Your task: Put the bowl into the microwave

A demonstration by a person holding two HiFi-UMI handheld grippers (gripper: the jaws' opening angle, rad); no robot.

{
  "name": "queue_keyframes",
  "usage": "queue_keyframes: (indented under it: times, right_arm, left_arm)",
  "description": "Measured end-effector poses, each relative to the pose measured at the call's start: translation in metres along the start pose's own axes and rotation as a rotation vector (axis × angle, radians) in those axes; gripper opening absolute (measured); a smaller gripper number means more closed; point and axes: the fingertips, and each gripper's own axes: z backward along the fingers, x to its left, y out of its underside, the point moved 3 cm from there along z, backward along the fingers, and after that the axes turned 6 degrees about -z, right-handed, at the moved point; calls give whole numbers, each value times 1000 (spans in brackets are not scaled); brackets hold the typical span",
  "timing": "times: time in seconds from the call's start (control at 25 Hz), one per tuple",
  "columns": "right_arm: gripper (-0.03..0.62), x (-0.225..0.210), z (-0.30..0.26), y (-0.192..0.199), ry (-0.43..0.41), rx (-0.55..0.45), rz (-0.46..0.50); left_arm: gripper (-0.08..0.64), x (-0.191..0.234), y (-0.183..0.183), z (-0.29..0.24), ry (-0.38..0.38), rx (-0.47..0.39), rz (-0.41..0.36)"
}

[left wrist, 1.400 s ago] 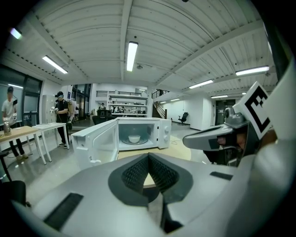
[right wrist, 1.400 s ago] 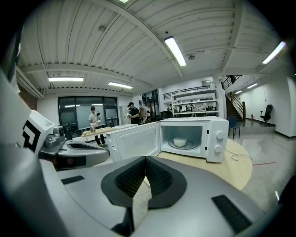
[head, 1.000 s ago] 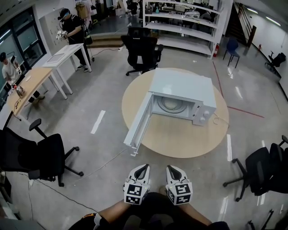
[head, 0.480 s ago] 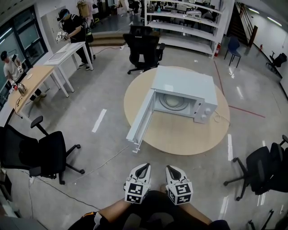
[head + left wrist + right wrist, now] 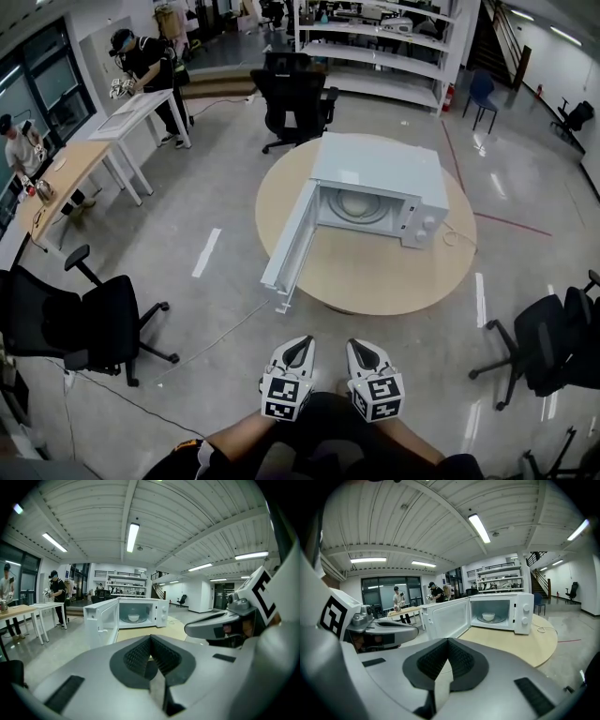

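Observation:
A white microwave stands on a round wooden table with its door swung wide open to the left. A small white bowl sits on the turntable inside, also seen as the bowl in the right gripper view. My left gripper and right gripper hang side by side close to my body, well short of the table. The left gripper is shut with nothing between its pads. The right gripper is likewise shut and empty.
Black office chairs stand at the left, at the right and behind the table. Desks with people working line the far left. White shelving runs along the back. A cable trails across the floor.
The head view has drifted slightly, so the table and microwave sit a little higher in the picture. Both grippers stay shut and in the same place near my body.

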Motion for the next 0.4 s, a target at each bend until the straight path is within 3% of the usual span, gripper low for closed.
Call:
queue_keyframes:
  times: [0.4]
  right_arm:
    - [17,4,2,5,20,-2,-10]
  left_arm:
    - [48,2,4,3,15,-4,-11]
